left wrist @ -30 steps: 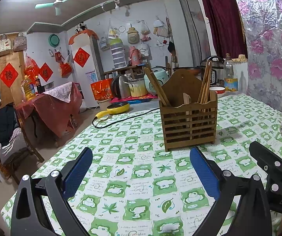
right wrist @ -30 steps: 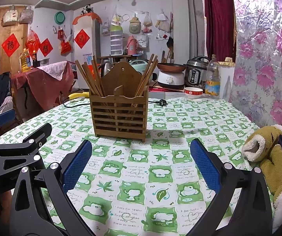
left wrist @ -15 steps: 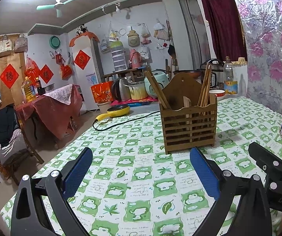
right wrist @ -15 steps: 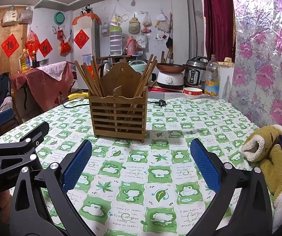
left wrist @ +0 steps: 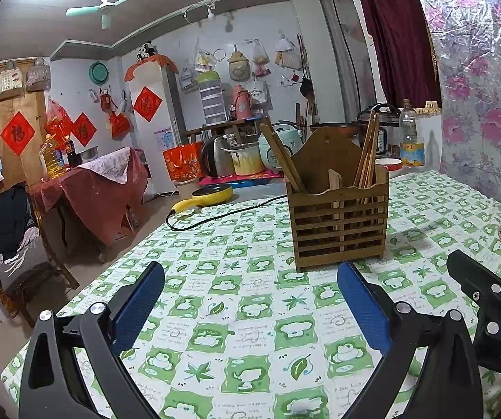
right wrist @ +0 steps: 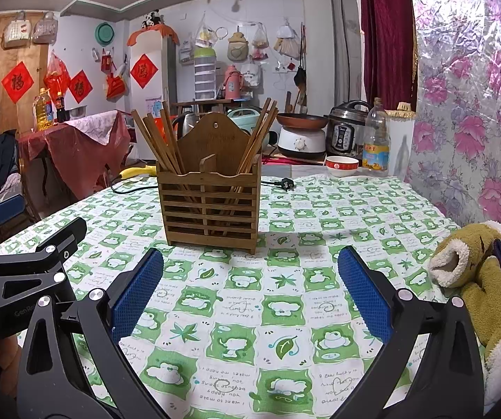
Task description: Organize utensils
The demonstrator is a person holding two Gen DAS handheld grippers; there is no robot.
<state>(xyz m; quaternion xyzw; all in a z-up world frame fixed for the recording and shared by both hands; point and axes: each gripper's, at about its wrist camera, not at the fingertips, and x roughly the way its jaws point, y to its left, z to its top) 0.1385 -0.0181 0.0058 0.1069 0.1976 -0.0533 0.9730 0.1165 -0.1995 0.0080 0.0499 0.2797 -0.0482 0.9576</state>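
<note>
A slatted wooden utensil holder stands upright on the green-and-white checked tablecloth; it also shows in the right wrist view. Wooden chopsticks lean out of its left compartment and more chopsticks out of its right one. My left gripper is open and empty, short of the holder and to its left. My right gripper is open and empty, short of the holder and facing it. Each gripper shows at the edge of the other's view.
A plush toy lies at the table's right edge. A black power cord and plug lie behind the holder. A bowl, an oil bottle and cookers stand at the back. The table's left edge drops to the floor.
Both grippers have drawn back a little from the holder and risen slightly; the holder looks smaller and further off. Both stay open and empty.
</note>
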